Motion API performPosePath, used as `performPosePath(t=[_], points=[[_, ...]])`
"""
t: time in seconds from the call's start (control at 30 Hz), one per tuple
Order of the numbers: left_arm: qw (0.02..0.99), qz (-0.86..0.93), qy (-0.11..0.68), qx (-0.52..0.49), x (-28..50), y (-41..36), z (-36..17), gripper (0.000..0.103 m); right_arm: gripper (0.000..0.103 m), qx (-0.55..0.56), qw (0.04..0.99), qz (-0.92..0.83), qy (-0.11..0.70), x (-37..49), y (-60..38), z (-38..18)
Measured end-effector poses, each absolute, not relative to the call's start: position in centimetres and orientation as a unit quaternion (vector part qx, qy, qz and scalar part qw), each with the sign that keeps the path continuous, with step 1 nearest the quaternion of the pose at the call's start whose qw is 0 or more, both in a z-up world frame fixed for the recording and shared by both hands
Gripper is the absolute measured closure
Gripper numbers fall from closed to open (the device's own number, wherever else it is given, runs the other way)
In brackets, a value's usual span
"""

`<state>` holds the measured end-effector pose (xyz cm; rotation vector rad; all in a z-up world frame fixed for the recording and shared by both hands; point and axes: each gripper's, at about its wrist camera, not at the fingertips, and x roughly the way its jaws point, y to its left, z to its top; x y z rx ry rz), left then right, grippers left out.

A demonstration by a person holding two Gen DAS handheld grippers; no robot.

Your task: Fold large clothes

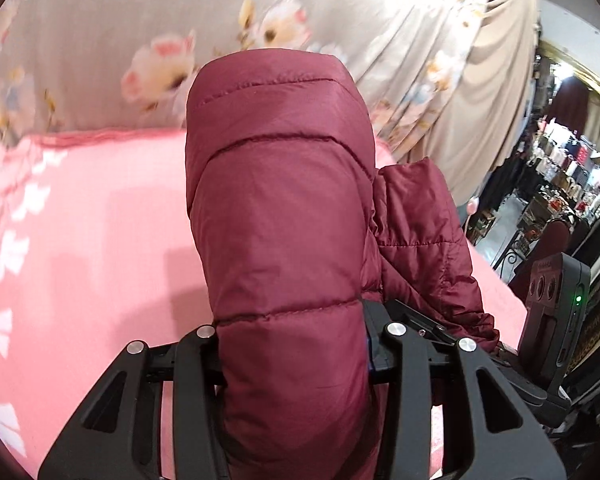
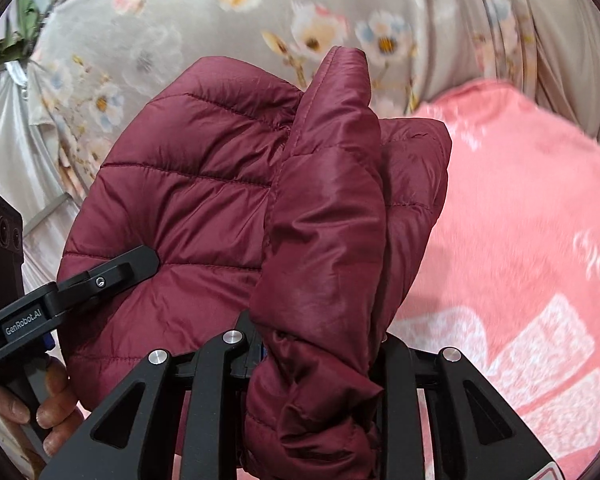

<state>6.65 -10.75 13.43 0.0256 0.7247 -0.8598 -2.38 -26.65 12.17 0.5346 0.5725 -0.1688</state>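
Note:
A maroon quilted puffer jacket [image 1: 284, 208] is lifted above the pink blanket [image 1: 80, 240]. My left gripper [image 1: 296, 348] is shut on a thick padded fold that stands up between its jaws and hides the fingertips. In the right wrist view, my right gripper [image 2: 316, 344] is shut on a bunched, twisted edge of the same jacket [image 2: 188, 184]. The left gripper's finger [image 2: 132, 266] presses on the jacket at the left, with a hand [image 2: 52, 404] on its handle. The right gripper's body [image 1: 556, 304] shows at the right edge of the left wrist view.
The pink blanket [image 2: 520, 220] with white patterns covers the surface below. A grey floral cloth [image 1: 140, 20] hangs behind it, with a beige curtain [image 1: 488, 112] beside it. Racks of clothes [image 1: 572, 168] fill the far right.

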Motion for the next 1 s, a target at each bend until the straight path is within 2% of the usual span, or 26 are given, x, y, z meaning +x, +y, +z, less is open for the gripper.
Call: performPosePath(t=[0.37,0.63,0.83,1.0], points=[[0.870,-0.432,0.235,0.013,5.4,-6.4,19.8,0.062,0.077,0.210,0.954,-0.047,0.211,-1.4,-23.4,19.3],[0.886,-0.428,0.180,-0.006,6.7,-1.5,22.5,0.062,0.077,0.170,0.969,0.006,0.177,1.8,-19.6,22.8],[0.897,-0.415,0.153,-0.027,8.5,3.0,23.1,0.062,0.077,0.146,0.973,0.048,0.171,5.1,-16.9,23.2],[0.900,-0.401,0.161,-0.057,11.2,6.2,21.7,0.062,0.077,0.142,0.968,0.072,0.192,8.6,-15.0,21.2]])
